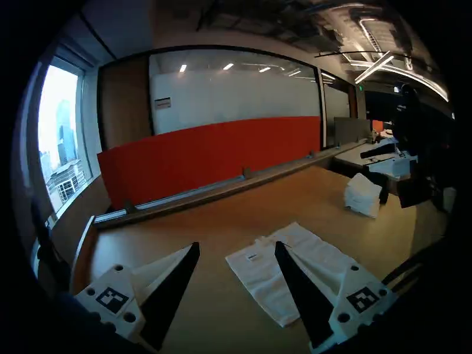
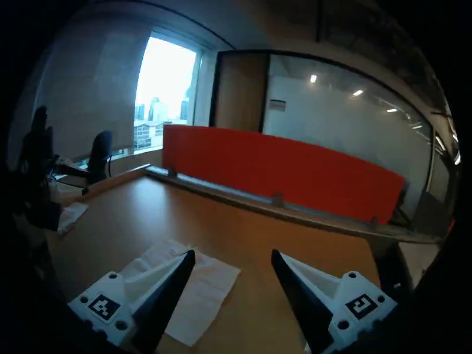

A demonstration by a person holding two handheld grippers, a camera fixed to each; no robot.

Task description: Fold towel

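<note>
The towel (image 1: 259,272) lies flat and unfolded on the desk (image 1: 236,206), white, with a small tag near its far edge. In the left gripper view the left gripper (image 1: 236,244) has its fingers spread wide with nothing between them; the towel sits ahead and to the right, and the right-hand finger covers part of it. Whether that finger touches the cloth I cannot tell. Farther off on the right of the desk rests a white folded pile (image 1: 363,194), well apart from the towel. A red screen (image 1: 212,153) runs along the desk's far edge, with a window (image 1: 59,141) at the left.

In the right gripper view the right gripper (image 2: 233,252) is also spread and empty — the towel (image 2: 206,286) lies under its left-hand finger and reaches toward the gap. The desk (image 2: 265,230) is bare wood past it, up to the screen (image 2: 283,171). A dark chair (image 2: 100,153) stands by the window (image 2: 165,100).
</note>
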